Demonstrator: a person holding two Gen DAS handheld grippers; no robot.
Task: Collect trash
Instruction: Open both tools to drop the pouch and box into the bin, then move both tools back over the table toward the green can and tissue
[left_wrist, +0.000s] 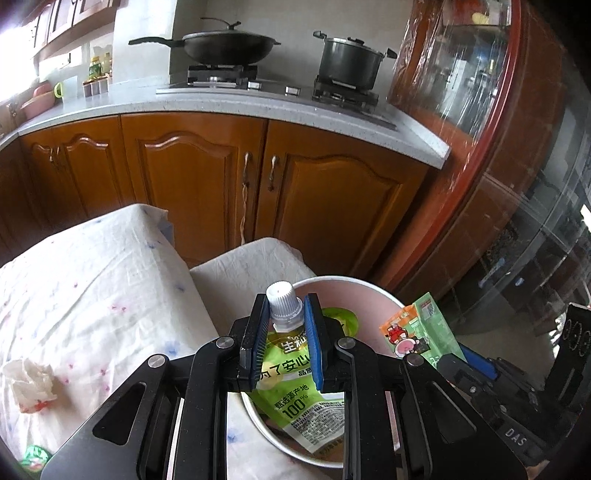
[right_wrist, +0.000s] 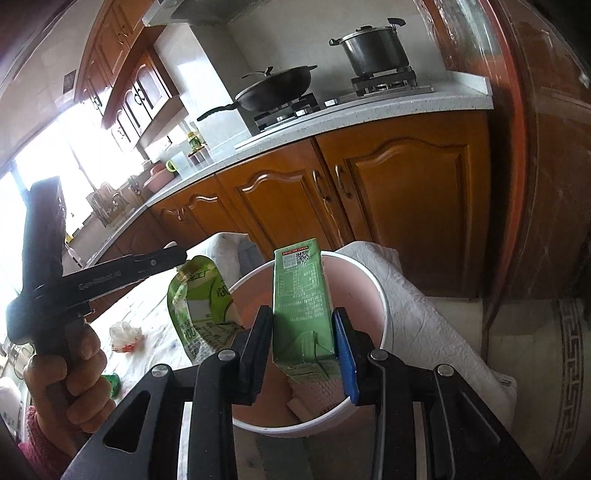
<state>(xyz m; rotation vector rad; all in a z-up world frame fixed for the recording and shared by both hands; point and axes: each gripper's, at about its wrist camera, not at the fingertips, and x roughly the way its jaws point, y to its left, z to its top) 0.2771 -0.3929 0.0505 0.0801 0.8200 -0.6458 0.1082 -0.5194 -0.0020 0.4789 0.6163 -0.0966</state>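
the left gripper (left_wrist: 283, 325) was clamped on a green drink pouch (left_wrist: 295, 391), its blue pads pressed against the neck just below the white cap (left_wrist: 281, 299). the pouch hung over the open mouth of a pink bucket with a white rim (left_wrist: 373, 288), its lower part reaching down inside. in the right wrist view the same pouch (right_wrist: 201, 295) showed at the left edge of the bucket (right_wrist: 382, 295), held by the left gripper (right_wrist: 173, 256), with the person's left hand (right_wrist: 70, 376) wrapped around the handle.

the right gripper (right_wrist: 301, 354) was clamped on a green drink carton (right_wrist: 301, 295), held upright over the bucket, with its printed label and square code facing the camera. in the left wrist view the carton (left_wrist: 417, 328) stood just right of the bucket rim.

the bucket stood at the near right end of a table covered by a white cloth with small coloured marks (left_wrist: 92, 288). a crumpled white tissue (left_wrist: 31, 384) lay on the cloth at the near left, well apart from the bucket. a small green item (left_wrist: 35, 461) lay nearer still at the cloth's edge; what it was could not be told.

at the far side, a black wok (left_wrist: 229, 46) and a steel pot (left_wrist: 349, 62) sat on a stove above brown cabinets (left_wrist: 192, 177).
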